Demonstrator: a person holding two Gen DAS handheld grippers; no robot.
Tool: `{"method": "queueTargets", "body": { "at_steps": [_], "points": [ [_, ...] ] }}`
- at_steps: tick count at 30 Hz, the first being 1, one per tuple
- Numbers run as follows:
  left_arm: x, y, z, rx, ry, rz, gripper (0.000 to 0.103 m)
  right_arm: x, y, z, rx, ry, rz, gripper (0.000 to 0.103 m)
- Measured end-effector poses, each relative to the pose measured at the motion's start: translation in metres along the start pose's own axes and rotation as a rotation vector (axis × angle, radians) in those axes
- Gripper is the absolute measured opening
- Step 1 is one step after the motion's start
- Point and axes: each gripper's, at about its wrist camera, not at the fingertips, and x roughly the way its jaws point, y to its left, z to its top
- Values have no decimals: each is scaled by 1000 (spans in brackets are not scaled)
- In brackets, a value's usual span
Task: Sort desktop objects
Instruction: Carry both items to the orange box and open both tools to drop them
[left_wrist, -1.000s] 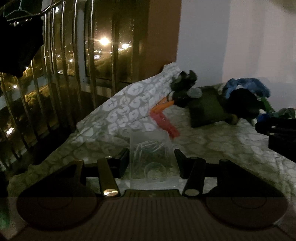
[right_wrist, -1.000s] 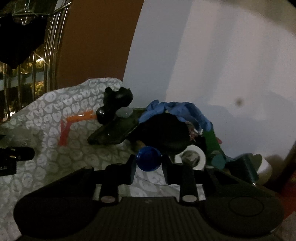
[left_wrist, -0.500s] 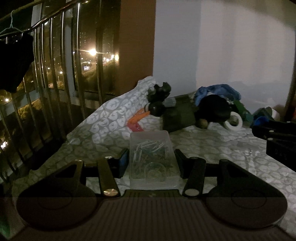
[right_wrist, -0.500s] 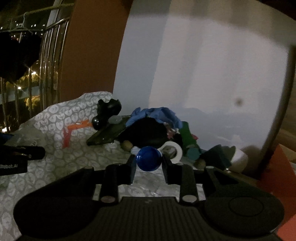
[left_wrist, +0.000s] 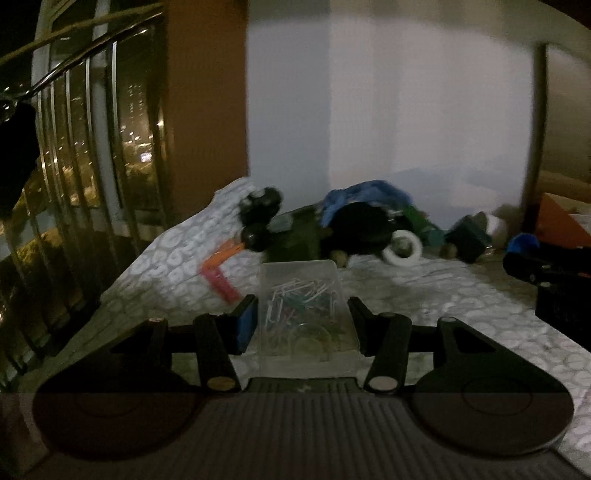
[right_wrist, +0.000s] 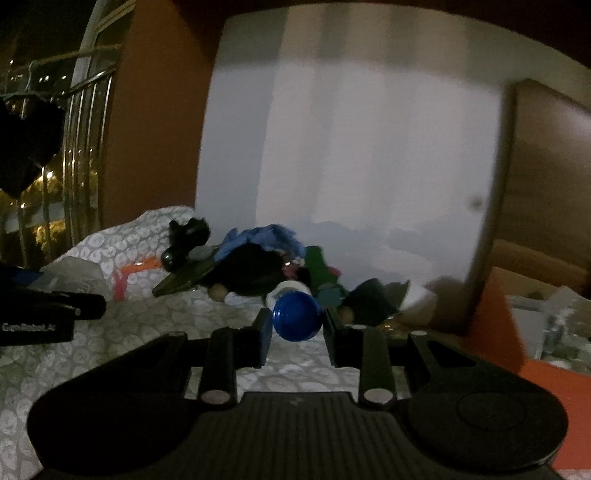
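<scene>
My left gripper (left_wrist: 301, 317) is shut on a clear plastic box of coloured paper clips (left_wrist: 304, 306), carried above the patterned tablecloth (left_wrist: 170, 254). My right gripper (right_wrist: 297, 321) is shut on a round blue object (right_wrist: 296, 316), held above the cloth. At the far side of the table lies a dim pile: a black rounded thing (left_wrist: 364, 229), blue cloth (left_wrist: 365, 192), a white tape roll (left_wrist: 402, 249), a dark green flat item (right_wrist: 184, 280) and an orange and pink clip (left_wrist: 219, 269). The right gripper's body (left_wrist: 546, 266) shows at the right edge of the left wrist view.
A metal railing (left_wrist: 85, 155) with night lights behind runs along the left. A white wall (right_wrist: 369, 155) backs the table. An orange box (right_wrist: 535, 339) with clear items in it stands at the right, beside a brown panel (right_wrist: 546, 177). A dark garment (right_wrist: 26, 144) hangs at the left.
Both grippers have swung to the right and risen a little with their loads. The railing has slid left in both views, and the orange box has come into sight at the right.
</scene>
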Motion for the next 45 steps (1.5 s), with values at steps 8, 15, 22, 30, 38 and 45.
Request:
{"method": "queueTargets", "body": {
  "at_steps": [8, 15, 22, 30, 38, 45],
  "points": [
    [-12, -38, 10, 62, -40, -70, 52, -34, -33, -3, 54, -54, -59, 27],
    [-23, -73, 14, 118, -70, -137, 52, -65, -66, -11, 100, -88, -126, 27],
    [-33, -110, 18, 170, -95, -211, 52, -97, -98, -21, 141, -119, -202, 27],
    [-41, -148, 23, 208, -112, -281, 52, -123, -133, -32, 189, -150, -280, 27],
    [-49, -181, 29, 236, -140, -360, 52, -141, -169, -39, 239, -168, -353, 27],
    [-48, -207, 36, 257, -157, -412, 52, -147, -191, -43, 263, -170, -400, 27]
  ]
}}
